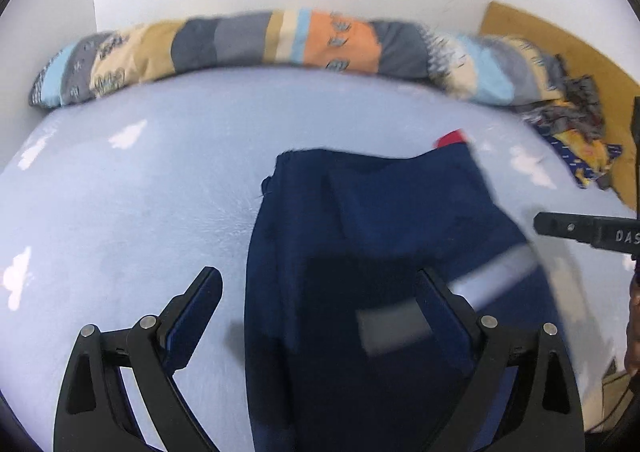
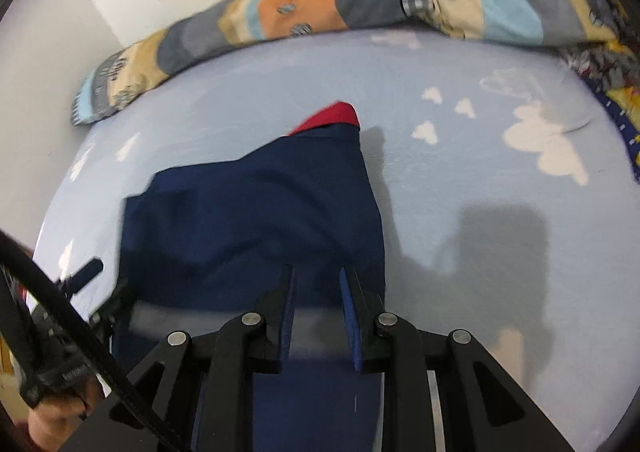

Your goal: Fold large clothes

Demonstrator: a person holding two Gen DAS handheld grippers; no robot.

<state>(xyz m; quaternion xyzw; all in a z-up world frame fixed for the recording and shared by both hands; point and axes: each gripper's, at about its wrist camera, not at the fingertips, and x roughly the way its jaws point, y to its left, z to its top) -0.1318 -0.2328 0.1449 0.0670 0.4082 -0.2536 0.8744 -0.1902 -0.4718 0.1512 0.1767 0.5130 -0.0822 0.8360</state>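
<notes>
The navy garment [image 1: 360, 236] was laid on the bed [image 1: 120, 192], its length running away from both tongs, the left tongs [image 1: 320, 288] spread astride its near end, the right tongs [image 2: 316, 280] narrowed without visibly pinching it.

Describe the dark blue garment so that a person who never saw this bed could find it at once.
Start from the light blue bed sheet with white cloud prints. The navy garment lies near its middle, below the long patchwork quilt roll along the wall. Only it is plain dark blue, with a red corner at its far end and a pale grey stripe.
</notes>
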